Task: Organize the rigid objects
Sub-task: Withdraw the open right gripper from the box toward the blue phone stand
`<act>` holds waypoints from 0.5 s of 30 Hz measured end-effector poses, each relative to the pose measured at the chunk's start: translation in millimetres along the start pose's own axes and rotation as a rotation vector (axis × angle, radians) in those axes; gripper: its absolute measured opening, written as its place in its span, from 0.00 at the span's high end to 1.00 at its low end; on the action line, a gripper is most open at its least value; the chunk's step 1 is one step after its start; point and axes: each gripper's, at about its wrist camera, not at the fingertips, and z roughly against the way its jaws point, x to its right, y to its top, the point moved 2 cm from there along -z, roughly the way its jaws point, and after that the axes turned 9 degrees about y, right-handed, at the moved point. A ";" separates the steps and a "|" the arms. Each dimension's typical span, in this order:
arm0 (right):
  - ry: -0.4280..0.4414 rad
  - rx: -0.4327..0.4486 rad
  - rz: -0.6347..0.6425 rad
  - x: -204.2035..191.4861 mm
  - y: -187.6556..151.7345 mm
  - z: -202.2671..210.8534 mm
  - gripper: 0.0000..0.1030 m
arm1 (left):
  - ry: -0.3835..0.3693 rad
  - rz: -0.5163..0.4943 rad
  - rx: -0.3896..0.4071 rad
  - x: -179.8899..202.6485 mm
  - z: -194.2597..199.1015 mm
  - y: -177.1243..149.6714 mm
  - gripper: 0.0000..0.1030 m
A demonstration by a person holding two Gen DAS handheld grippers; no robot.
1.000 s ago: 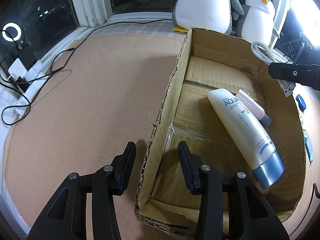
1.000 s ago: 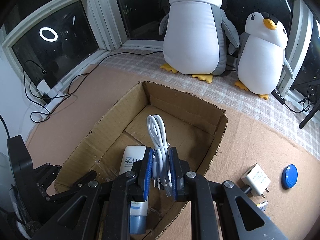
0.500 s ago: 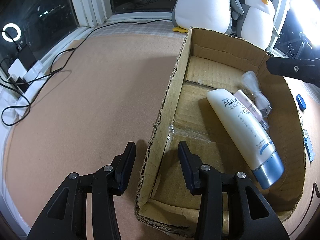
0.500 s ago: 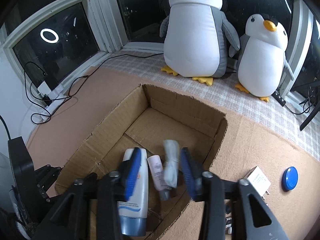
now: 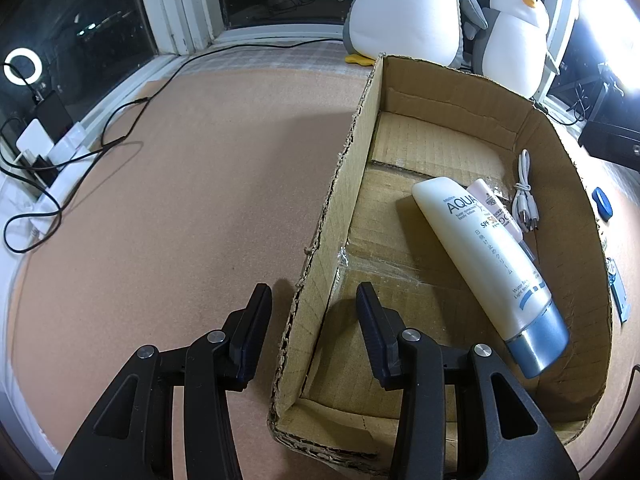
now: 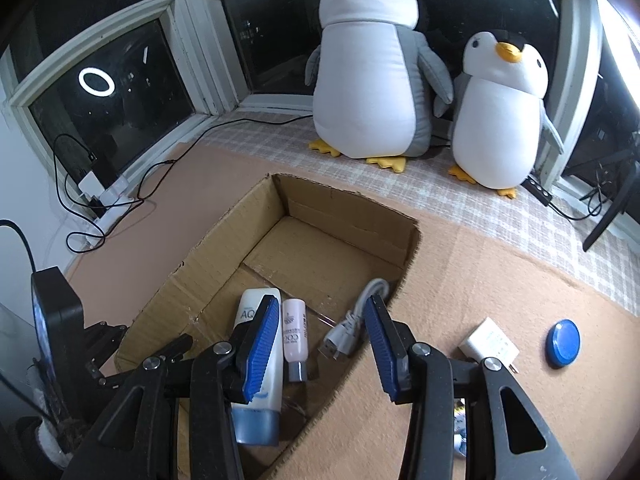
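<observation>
The right gripper (image 6: pixel 322 338) hangs with jaws apart and empty over the cardboard box (image 6: pixel 224 256). The coiled white USB cable (image 6: pixel 354 316) lies loose on the box floor beneath it. The next likely pickup, the white wall charger (image 6: pixel 490 342), sits right of the claw on the mat, its long side running toward the lower right; a blue cap (image 6: pixel 563 343) lies further right. The left gripper (image 5: pixel 310 330) straddles the box's left wall, pads not visibly pressing.

Dark night windows (image 6: pixel 120 92) in white frames reflected a ring light (image 6: pixel 97 82); two plush penguins (image 6: pixel 372 72) stood on a checked cloth (image 6: pixel 460 200) beside brown matting (image 5: pixel 180 200).
</observation>
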 end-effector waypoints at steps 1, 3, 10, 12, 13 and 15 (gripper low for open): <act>-0.001 0.004 -0.003 2.2 -1.1 4.4 0.60 | 0.000 0.000 0.000 0.0 0.0 -0.1 0.60; -0.003 0.010 -0.011 5.9 -3.1 11.6 0.60 | 0.000 0.000 0.000 0.0 0.0 -0.1 0.60; -0.016 0.042 -0.053 27.8 -12.2 46.8 0.60 | 0.001 -0.001 0.001 -0.6 0.1 -0.1 0.60; -0.025 0.047 -0.067 35.1 -15.7 56.0 0.60 | 0.002 -0.002 0.001 -1.9 0.3 0.3 0.60; -0.028 0.051 -0.074 38.9 -18.1 60.8 0.60 | 0.002 -0.002 0.001 -2.1 0.2 0.5 0.60; -0.035 0.055 -0.087 46.6 -22.9 69.3 0.60 | 0.002 -0.002 0.001 -1.8 0.3 0.3 0.60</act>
